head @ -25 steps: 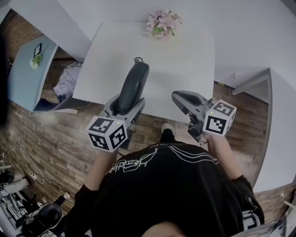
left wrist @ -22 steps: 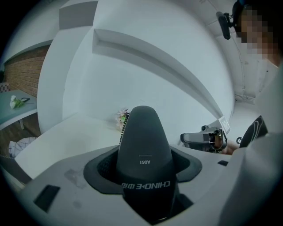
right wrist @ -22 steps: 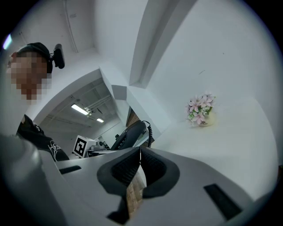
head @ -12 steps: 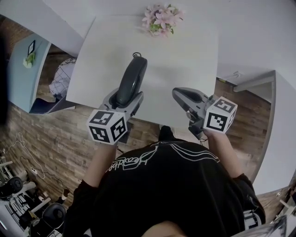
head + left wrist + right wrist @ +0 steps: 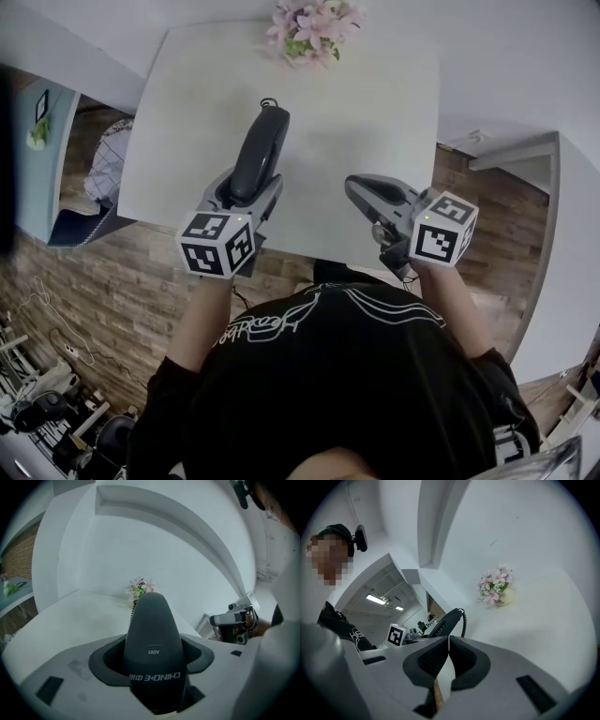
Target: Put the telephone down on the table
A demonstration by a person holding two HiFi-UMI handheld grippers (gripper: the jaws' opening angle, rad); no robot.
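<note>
Over the table [image 5: 375, 112], left gripper [image 5: 246, 190] clamps the telephone [image 5: 262, 148]; right gripper [image 5: 449, 641] shows touching jaws in its own view.

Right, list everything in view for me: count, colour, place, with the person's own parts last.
telephone handset: one, dark grey, over the table, held in the left gripper
coiled cord: one, black, at the handset's far end
table: one, white, in front of the person
flowers: one small bunch, pink with green leaves, at the table's far edge
pot: one, pale, under the flowers
floor: brown wood planks, around the table
left gripper: one, grey with a black-and-white marker cube, closed on the handset
right gripper: one, grey with a marker cube, jaws together and empty, over the table's near edge
shirt: one, black with white line print, on the person, at the bottom of the head view
</note>
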